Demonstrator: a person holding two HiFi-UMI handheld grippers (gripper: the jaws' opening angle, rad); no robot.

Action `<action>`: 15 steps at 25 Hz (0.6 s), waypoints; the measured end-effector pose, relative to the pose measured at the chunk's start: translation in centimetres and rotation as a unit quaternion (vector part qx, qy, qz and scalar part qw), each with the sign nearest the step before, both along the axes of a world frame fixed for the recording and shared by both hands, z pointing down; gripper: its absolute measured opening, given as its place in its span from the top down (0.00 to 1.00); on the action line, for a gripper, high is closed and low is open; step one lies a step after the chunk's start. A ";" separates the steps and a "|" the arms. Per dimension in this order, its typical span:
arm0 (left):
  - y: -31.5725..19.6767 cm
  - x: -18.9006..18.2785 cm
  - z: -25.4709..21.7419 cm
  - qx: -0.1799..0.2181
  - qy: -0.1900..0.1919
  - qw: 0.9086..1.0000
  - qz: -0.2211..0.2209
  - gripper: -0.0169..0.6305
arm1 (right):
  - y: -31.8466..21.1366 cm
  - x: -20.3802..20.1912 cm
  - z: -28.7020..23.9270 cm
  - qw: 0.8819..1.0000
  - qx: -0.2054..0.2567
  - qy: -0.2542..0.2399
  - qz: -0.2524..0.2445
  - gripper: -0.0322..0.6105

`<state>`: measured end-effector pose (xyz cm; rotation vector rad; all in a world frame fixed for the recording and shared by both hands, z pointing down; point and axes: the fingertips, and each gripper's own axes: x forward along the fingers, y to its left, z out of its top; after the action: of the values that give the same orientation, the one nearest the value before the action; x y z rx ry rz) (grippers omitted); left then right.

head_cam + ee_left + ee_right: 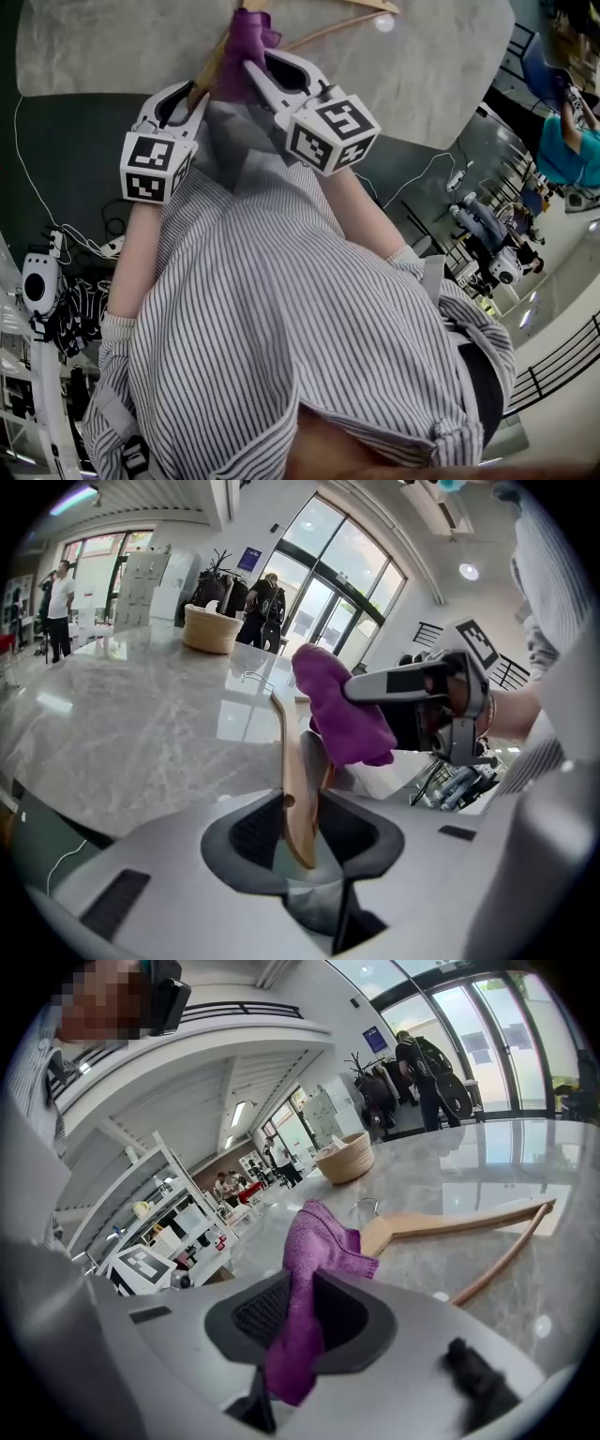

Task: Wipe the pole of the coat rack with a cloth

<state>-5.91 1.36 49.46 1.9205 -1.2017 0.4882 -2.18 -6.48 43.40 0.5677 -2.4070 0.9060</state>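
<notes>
While the right claw stays nowhere but clamped on a purple cloth, the left claw grips one arm end of a wooden coat hanger; cloth just beside hanger, both over the marble desk.

Grey marble tabletop, tall glazed doors, white shelving, dark floor, perhaps carpet
</notes>
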 end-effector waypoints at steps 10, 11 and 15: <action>0.0 -0.5 -0.1 0.002 -0.004 1.000 -0.017 0.82 | 1.9 -2.3 0.9 0.998 -0.024 -0.003 -0.051 0.83; 0.0 -0.4 0.0 0.002 -0.006 1.000 -0.018 0.82 | 2.3 -2.5 1.2 0.998 -0.025 0.000 -0.061 0.83; -0.2 -0.6 0.0 0.005 -0.006 1.000 -0.022 0.82 | 3.2 -3.4 2.2 0.995 -0.030 0.011 -0.092 0.83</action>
<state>-6.52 1.20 49.48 1.8989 -1.2533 0.4711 -5.61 -3.23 45.61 0.3262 -2.3586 0.8855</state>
